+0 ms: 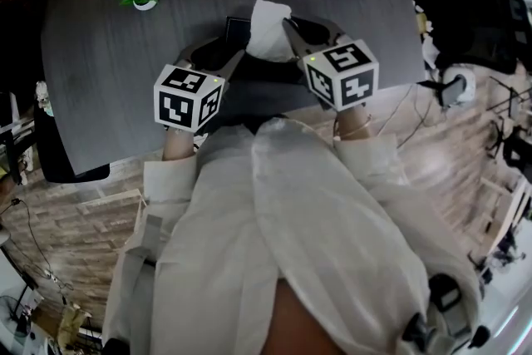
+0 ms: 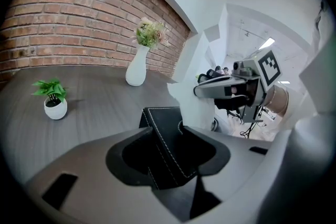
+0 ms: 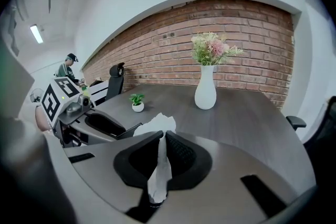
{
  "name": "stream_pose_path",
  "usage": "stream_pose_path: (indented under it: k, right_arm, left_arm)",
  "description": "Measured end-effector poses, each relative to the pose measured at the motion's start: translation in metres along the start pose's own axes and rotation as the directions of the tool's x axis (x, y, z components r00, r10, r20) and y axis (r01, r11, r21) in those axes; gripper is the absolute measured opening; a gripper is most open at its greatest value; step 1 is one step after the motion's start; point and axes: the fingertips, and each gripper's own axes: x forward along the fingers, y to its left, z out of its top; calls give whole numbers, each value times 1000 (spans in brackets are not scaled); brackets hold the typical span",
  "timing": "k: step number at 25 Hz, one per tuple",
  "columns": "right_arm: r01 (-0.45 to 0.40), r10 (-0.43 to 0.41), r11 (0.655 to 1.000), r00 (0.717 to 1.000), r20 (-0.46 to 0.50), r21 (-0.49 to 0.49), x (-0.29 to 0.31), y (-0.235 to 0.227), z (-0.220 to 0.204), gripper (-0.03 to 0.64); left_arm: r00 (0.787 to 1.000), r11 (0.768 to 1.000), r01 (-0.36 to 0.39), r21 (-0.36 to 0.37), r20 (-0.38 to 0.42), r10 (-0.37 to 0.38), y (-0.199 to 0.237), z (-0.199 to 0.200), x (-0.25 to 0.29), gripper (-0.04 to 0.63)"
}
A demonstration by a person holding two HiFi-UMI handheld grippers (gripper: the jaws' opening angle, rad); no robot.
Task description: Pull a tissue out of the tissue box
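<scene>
The right tool (image 3: 161, 136) is pinching the tissue (image 3: 156, 178), which stands partly drawn above the box (image 2: 157, 118) clamped in the left tool (image 2: 168, 132), so pulling it free remains.

Black leather tissue box with white stitching (image 2: 160, 117), flat near the front edge of our grey desk (image 1: 108, 54), one corner gripped in our left tongs (image 2: 168, 129), crumpled white tissue (image 1: 268, 33) rising from its slot, pinched in our right tongs (image 3: 161, 135)
</scene>
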Motion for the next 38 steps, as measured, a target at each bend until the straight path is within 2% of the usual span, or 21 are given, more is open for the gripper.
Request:
stream_pose_path:
  k: [21,38]
  right_arm:
    - [39,-39,999,995,89,0,-10,-9,25,14]
    - [101,-102,995,975,196,17,-31,-23,54,14]
  left_arm:
    - [1000,1000,5,9,-10,-5,-1,-1,3,164]
    - [1000,1000,9,18,-13,-9,0,-2,2,164]
